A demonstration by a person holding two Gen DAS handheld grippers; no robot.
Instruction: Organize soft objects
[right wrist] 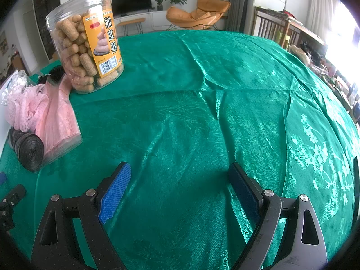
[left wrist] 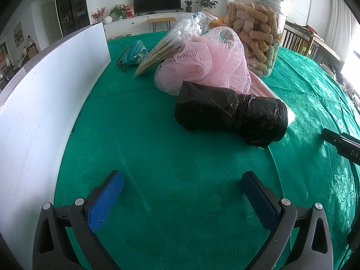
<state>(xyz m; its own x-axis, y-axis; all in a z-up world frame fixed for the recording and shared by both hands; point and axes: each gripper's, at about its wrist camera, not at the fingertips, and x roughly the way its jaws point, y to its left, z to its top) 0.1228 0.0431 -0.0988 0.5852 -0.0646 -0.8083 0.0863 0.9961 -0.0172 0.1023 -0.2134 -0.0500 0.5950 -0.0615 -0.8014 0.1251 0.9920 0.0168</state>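
Here the left wrist view carries most of the clutter: the left gripper (left wrist: pixel 182 187) hangs over bare green cloth with its 2 blue pads spread wide and nothing between them, and ahead of it a black roll of plastic bags (left wrist: pixel 234 114) lies on its side, touching the pink mesh bath pouf (left wrist: pixel 207 63) behind it. Leaning on the pouf is a clear bag of cotton swabs (left wrist: pixel 173 42), and to its left a small teal pouch (left wrist: pixel 132 55) sits alone near a white board (left wrist: pixel 45 103) that stands upright along the left edge of the counter (left wrist: pixel 157 148). Only this view shows the pouch and the board. The right wrist view looks elsewhere: the right gripper (right wrist: pixel 180 181) is also spread wide and empty, over a broad bare stretch of cloth, with the same pouf (right wrist: pixel 24 105), the bag roll (right wrist: pixel 28 151) and a flat pink packet (right wrist: pixel 59 121) under them crowded at the far left. The clear jar of snack sticks (right wrist: pixel 87 42) stands upright just beside the packet, and its orange label shows only here; in the left view the jar (left wrist: pixel 256 29) rises behind the pouf. The cloth is shiny green damask, creased, with a flower pattern. Beyond it, a television (left wrist: pixel 156 0), potted plants and an orange lounge chair (right wrist: pixel 198 13) are visible.
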